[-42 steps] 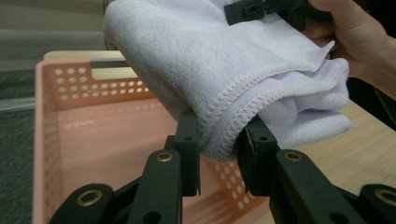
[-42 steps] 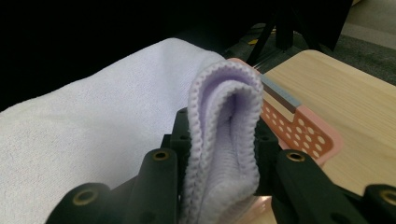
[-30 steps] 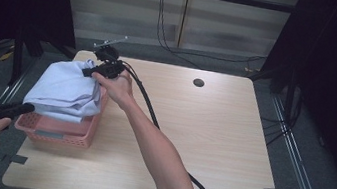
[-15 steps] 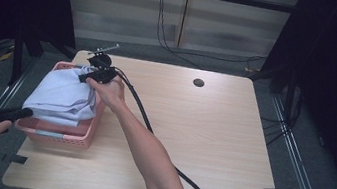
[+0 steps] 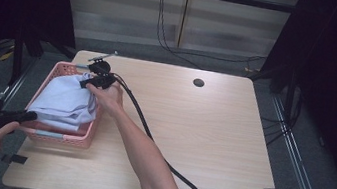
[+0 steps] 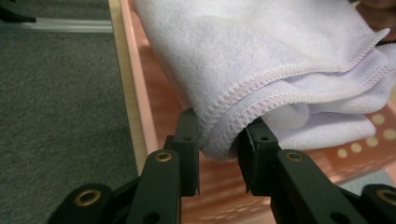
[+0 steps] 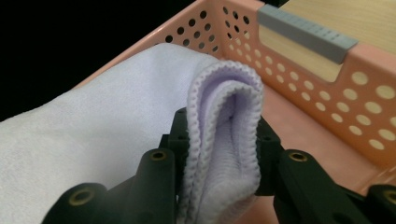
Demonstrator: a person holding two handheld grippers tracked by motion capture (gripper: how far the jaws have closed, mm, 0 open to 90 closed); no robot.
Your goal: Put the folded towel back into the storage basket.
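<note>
Jaws of both the left gripper (image 6: pixel 219 154) and right gripper (image 7: pixel 223 140) clamp folded hems of 1 lilac towel (image 5: pixel 66 102), right pair just loosening, over the pink basket (image 5: pixel 66 139).

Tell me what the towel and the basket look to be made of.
Towel: soft pale-lavender terry or microfibre by its fuzzy nap, with overlock-stitched hems; exact fibre unclear. Basket: pink moulded plastic, smooth with a slight sheen, walls punched with round holes, and a grey ribbed handle insert.
</note>
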